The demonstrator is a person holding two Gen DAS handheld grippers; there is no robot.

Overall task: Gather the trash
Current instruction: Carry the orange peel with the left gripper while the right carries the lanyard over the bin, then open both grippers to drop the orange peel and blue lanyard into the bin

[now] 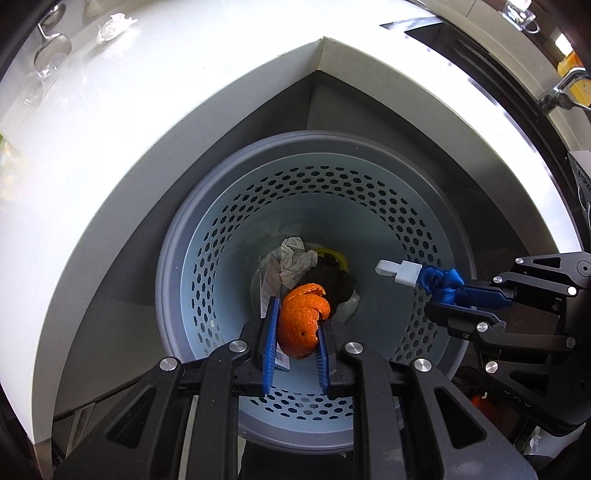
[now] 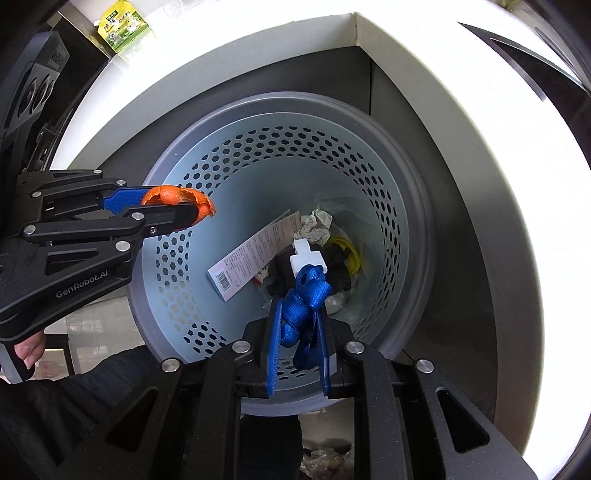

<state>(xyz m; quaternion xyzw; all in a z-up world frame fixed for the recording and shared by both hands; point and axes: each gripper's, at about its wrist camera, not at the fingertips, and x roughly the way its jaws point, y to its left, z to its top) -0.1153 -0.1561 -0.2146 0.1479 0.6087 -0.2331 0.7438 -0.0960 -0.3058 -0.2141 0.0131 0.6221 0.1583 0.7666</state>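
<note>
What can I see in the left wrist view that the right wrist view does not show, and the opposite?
Only the left wrist view: a crumpled white wrapper on the counter. Only the right wrist view: a green packet. Both: the perforated bin, the left gripper shut on orange peel, the right gripper shut on a blue strap.

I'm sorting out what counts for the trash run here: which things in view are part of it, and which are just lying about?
Part of the job:
- orange peel, in the left gripper
- blue strap, in the right gripper
- bin
- receipt and crumpled paper inside it

Lying about:
- ladle on the counter
- green packet
</note>
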